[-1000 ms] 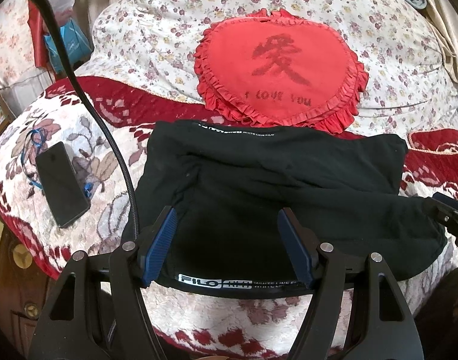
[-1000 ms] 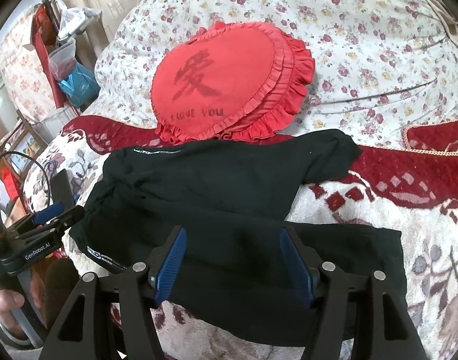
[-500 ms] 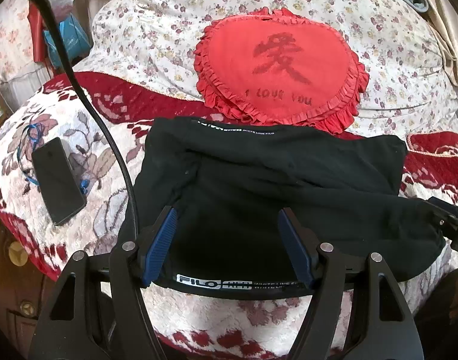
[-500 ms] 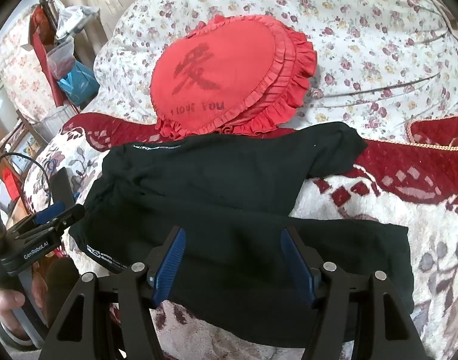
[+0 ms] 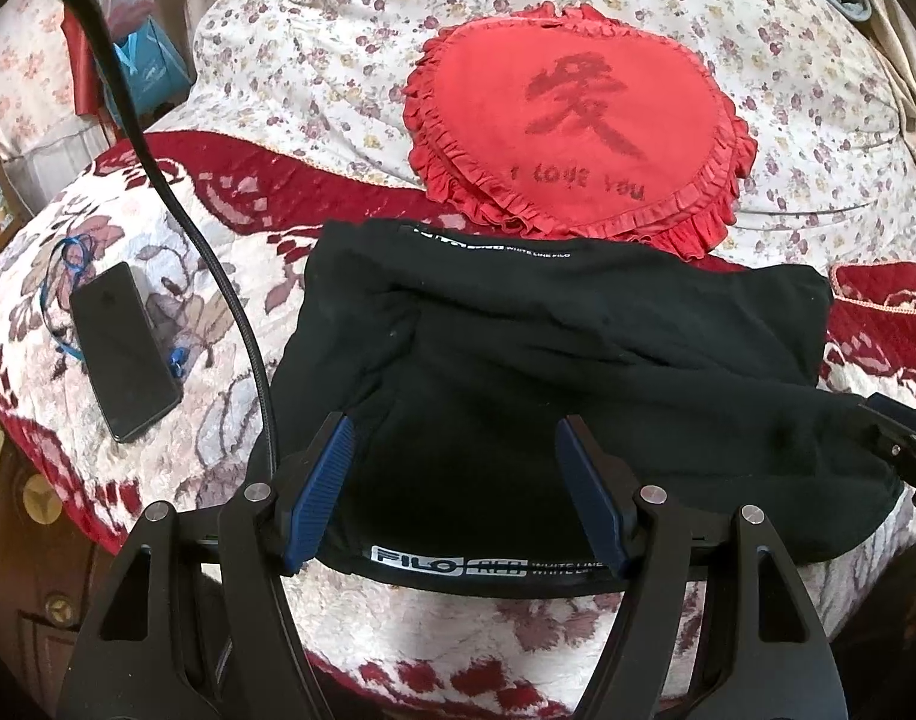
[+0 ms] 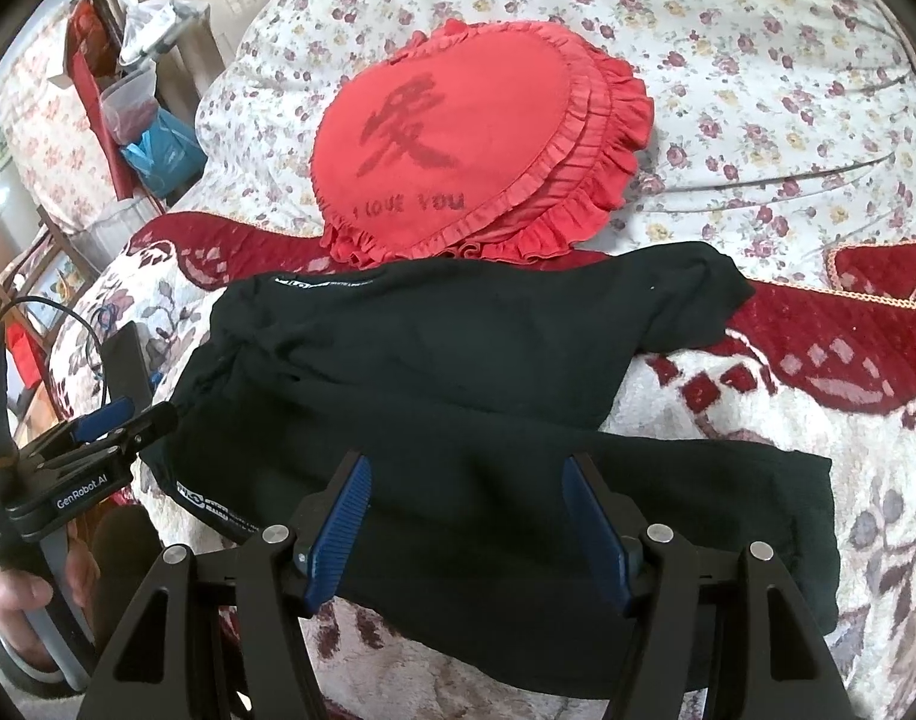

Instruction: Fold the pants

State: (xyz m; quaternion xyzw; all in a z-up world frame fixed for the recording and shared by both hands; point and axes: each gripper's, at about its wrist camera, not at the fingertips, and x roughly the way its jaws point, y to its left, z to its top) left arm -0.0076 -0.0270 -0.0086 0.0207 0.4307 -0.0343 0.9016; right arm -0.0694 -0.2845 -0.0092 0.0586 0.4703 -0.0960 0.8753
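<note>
Both tools, left (image 5: 455,492) & right (image 6: 467,525), gape empty over black pants (image 5: 548,360); near hem hidden.

So behind my work area I've got a red heart-shaped pillow (image 5: 584,126) with a ruffled edge, a dark character on it and "I LOVE YOU" underneath, leaning on a white floral duvet (image 5: 338,30). Everything sits on a cream and dark red bedspread (image 5: 218,216) with big flower patterns. Off to the left there's a black phone (image 5: 122,354) lying face up on the bedspread, with a thin blue cord (image 5: 68,252) looped near it. A blue plastic bag (image 6: 161,150) is stuffed beside the bed.
</note>
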